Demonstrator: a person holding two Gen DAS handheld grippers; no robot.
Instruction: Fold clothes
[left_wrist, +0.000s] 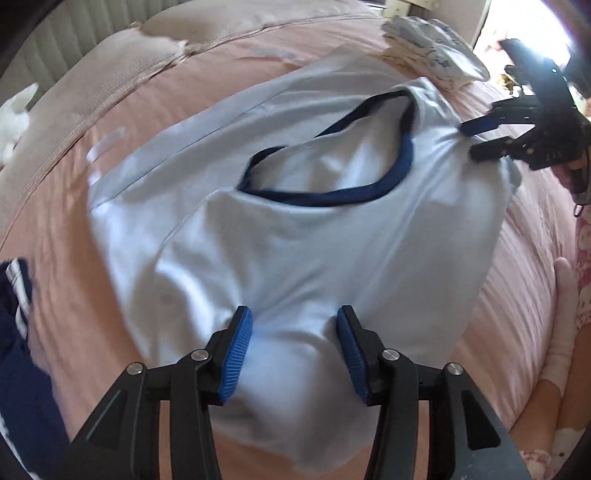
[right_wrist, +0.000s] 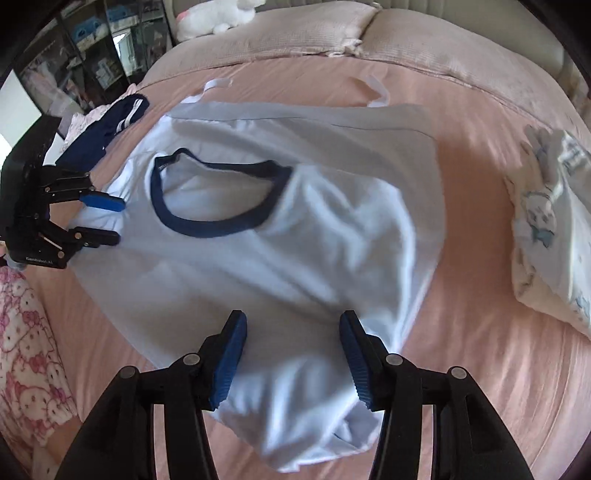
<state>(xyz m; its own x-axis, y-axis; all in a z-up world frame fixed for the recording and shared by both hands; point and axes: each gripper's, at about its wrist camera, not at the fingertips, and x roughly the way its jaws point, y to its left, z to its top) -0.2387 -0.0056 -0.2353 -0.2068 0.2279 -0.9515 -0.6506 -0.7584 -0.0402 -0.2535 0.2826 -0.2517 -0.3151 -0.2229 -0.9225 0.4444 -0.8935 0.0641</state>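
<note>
A white T-shirt with a navy collar lies partly folded on the pink bed sheet, its neck opening facing up. My left gripper stands open over one shoulder end. Loose fabric bulges between its blue pads, which do not pinch it. In the right wrist view the same T-shirt lies under my right gripper, also open with cloth lying slack between its pads. Each gripper shows in the other's view at the shirt's far side: right gripper, left gripper.
A folded printed cloth lies to one side of the shirt, and a navy garment with white stripes to the other. Beige pillows and a white plush toy sit at the bed's head. A patterned pink sleeve is at the near edge.
</note>
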